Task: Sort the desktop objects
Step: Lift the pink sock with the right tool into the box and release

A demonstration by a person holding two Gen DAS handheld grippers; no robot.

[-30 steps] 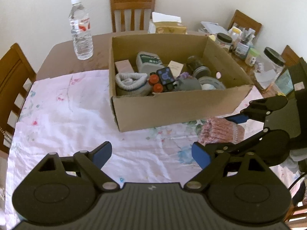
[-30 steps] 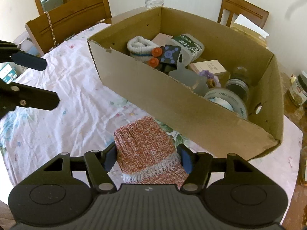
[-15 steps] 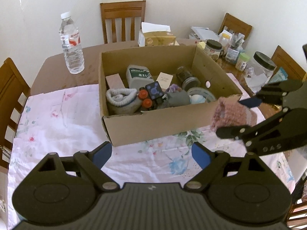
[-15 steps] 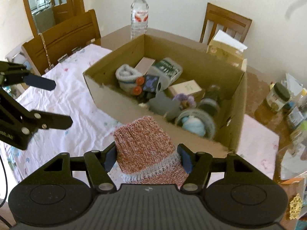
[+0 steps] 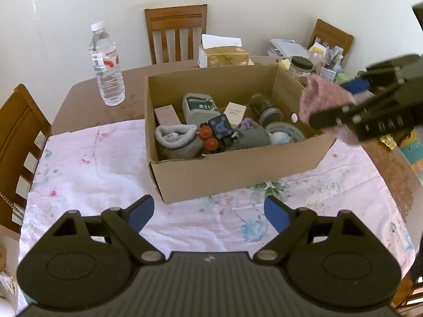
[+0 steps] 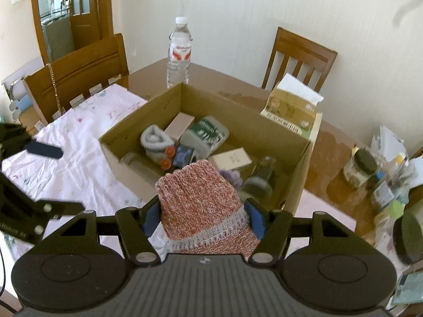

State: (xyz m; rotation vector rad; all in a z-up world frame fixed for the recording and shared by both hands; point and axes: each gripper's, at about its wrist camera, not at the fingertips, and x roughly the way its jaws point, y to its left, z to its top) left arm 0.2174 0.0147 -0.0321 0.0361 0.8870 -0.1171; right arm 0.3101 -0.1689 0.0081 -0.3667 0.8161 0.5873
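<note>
You are in a home dining room: a brown dining table (image 5: 87,100) under a floral tablecloth (image 5: 87,174), wooden slat-back chairs (image 5: 175,33) around it, a glazed wooden door (image 6: 76,13) behind, and jars (image 6: 361,167), a tissue box (image 5: 226,52) and a water bottle (image 5: 107,64) standing about.

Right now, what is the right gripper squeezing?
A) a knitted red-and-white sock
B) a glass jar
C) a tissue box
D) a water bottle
A: in the right wrist view the right gripper has its blue pads pressed on both sides of the knitted red-and-white sock, held up above the cardboard box, while the water bottle stands untouched on the table.
</note>
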